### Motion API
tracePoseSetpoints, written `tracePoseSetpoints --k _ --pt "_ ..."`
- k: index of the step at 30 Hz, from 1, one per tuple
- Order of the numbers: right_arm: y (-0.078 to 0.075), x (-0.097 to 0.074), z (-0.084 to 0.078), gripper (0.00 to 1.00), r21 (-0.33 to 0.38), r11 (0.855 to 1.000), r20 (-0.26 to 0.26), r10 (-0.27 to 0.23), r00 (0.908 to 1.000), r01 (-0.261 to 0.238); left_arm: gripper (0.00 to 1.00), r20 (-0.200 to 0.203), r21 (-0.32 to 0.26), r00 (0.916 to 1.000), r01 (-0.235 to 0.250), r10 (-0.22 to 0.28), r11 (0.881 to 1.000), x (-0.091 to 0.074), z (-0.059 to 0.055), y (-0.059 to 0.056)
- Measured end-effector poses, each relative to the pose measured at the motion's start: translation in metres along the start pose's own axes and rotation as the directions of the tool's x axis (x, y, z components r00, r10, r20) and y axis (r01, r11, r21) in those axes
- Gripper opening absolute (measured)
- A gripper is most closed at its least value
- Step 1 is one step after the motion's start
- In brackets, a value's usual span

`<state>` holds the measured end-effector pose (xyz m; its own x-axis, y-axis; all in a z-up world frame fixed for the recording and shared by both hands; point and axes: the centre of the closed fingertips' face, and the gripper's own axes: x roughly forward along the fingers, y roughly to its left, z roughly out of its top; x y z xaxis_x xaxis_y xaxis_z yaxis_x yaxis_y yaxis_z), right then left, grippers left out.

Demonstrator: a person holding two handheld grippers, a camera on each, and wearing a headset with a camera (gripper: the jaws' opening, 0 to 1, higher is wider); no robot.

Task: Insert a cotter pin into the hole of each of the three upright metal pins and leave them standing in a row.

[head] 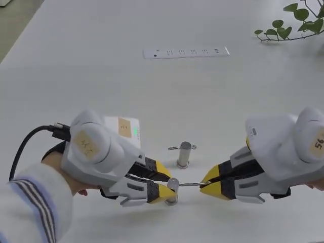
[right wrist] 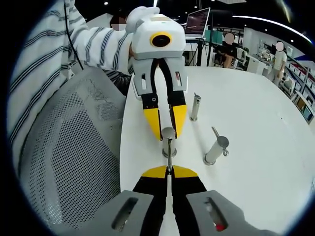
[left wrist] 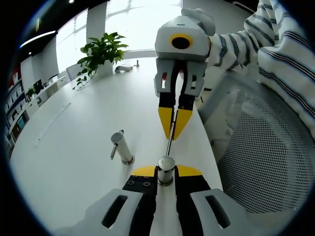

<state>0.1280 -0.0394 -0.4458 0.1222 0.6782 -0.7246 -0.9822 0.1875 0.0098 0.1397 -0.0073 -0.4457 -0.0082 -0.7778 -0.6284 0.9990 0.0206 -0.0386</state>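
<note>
An upright metal pin (head: 172, 189) stands near the table's front edge, and my left gripper (head: 169, 185) is shut on it, jaws on either side (left wrist: 166, 169). My right gripper (head: 206, 184) is shut on a thin cotter pin (head: 191, 184), held level with its free end at the head of that pin (right wrist: 169, 139). The cotter pin (left wrist: 170, 140) runs straight from the right gripper (left wrist: 173, 123) to the pin's top. A second metal pin (head: 184, 155) stands just behind, with a cotter pin through its top. A third pin (right wrist: 196, 107) stands further along beside the left gripper (right wrist: 167, 125).
A white power strip (head: 186, 52) lies at the far middle of the white table (head: 101, 76). A potted plant (head: 298, 23) sits at the far right. A mesh chair (left wrist: 251, 147) is off the table's near edge.
</note>
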Motion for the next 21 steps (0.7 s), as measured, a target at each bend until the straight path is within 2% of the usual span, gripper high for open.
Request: tracePoseSetpoints --k 8,12,16,21 --pt "-0.0008 -0.0045 -0.0014 0.0 0.008 1.0 0.025 -0.025 0.9994 0.025 0.09 0.0 0.002 1.0 0.009 -0.009 1.0 -0.0001 0.0004 -0.0005" --pt "-0.0077 -0.0081 -0.0034 0.0 0.026 0.999 0.043 -0.047 0.998 0.046 0.09 -0.006 0.017 0.9998 0.016 -0.016 1.0 0.0 0.0007 -0.001" --pt "-0.0066 -0.0083 -0.0001 0.0 0.031 0.999 0.065 -0.045 0.9969 0.043 0.09 -0.008 0.019 0.9997 0.021 -0.021 1.0 -0.0002 0.0007 -0.0009" --pt "-0.0035 -0.0037 0.002 0.0 0.031 0.999 0.068 -0.029 0.9972 0.027 0.09 -0.014 0.021 0.9995 0.029 -0.029 0.999 -0.0002 0.0009 -0.0007"
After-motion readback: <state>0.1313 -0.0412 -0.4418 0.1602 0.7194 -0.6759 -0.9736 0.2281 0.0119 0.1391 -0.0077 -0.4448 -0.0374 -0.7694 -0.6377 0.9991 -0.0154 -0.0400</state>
